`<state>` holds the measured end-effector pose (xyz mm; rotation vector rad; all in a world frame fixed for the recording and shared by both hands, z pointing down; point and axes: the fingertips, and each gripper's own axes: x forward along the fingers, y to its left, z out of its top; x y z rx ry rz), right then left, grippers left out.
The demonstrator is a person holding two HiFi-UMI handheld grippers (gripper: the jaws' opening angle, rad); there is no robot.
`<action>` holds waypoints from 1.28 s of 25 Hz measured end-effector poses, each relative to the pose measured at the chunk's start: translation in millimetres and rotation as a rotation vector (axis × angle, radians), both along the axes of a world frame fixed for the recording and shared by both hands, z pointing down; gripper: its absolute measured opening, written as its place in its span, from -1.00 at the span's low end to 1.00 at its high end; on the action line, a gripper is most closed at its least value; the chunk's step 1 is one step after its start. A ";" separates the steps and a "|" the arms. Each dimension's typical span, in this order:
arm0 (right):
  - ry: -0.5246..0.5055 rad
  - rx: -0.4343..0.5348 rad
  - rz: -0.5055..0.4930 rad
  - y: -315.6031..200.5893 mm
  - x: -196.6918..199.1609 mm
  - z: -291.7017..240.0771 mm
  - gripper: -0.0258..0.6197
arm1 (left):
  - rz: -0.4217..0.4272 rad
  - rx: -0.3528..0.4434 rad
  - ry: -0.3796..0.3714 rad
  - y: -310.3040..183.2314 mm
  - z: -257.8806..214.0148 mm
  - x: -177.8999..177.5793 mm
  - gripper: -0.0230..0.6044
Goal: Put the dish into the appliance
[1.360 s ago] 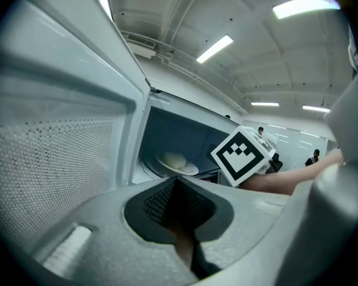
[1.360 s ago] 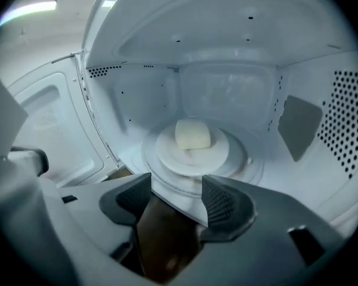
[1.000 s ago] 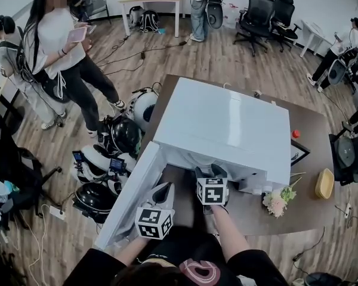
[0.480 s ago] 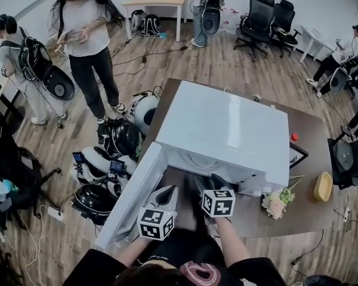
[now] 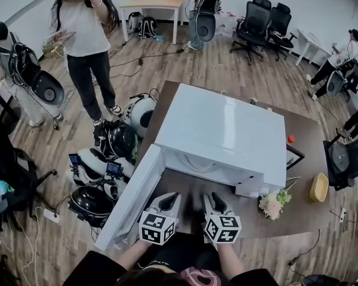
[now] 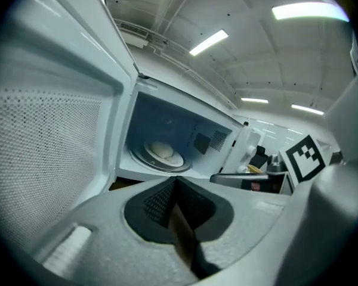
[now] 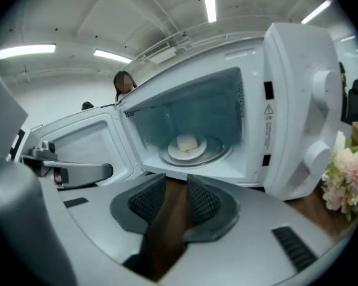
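Could not see the dish from the head view: hidden under the white top of the microwave [image 5: 221, 130], with the cavity showing only as a dark strip along its lower edge. Found the dish [image 7: 188, 145] in the middle of the right gripper view, resting on the glass turntable inside the open cavity with a pale lump on it. Found it again left of centre in the left gripper view, smaller and dimmer.

Lost the lower part of the open door [image 5: 130, 198] behind the left gripper [image 5: 167, 202] at the lower left of the head view. Read that gripper's pads as pressed together at the tips, with nothing between them. Read the right gripper [image 5: 215, 202] as jaws apart after just closing partway, with bare brown table [image 5: 310, 136] showing through the gap and nothing gripped.

Caught only part of the pink and white flowers [image 7: 346, 177], cut off at the right edge of the right gripper view.

Made out a warning triangle and lines of print on a label [image 7: 268, 109] on the microwave's front panel, too small to read. Noted black-and-white square patterns on both grippers' cubes, without letters.
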<state>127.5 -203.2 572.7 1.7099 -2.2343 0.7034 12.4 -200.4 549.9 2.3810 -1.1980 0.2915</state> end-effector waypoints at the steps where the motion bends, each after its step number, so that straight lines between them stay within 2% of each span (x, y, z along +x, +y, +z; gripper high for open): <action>1: 0.036 0.015 0.018 4.3 2.8 0.0 -0.64 | 0.012 0.004 -0.003 1.7 -0.1 2.1 -0.90; 2: 0.066 0.024 0.034 8.8 5.1 0.8 -0.76 | 0.025 0.008 -0.007 3.8 0.0 4.2 -0.90; 5: 0.085 0.028 0.070 19.8 7.1 2.6 -0.89 | 0.058 0.016 -0.013 9.4 0.7 9.3 -0.90; 10: 0.118 0.012 0.139 30.7 10.9 7.2 -0.90 | 0.080 0.007 0.003 17.0 4.5 14.3 -0.90; 20: 0.140 0.015 0.096 36.0 1.1 4.3 -0.90 | 0.108 0.030 0.009 22.0 -1.3 21.2 -0.90; 32: 0.153 0.053 0.072 29.4 -4.2 -1.3 -0.90 | 0.082 0.053 0.010 15.9 -3.7 15.8 -0.90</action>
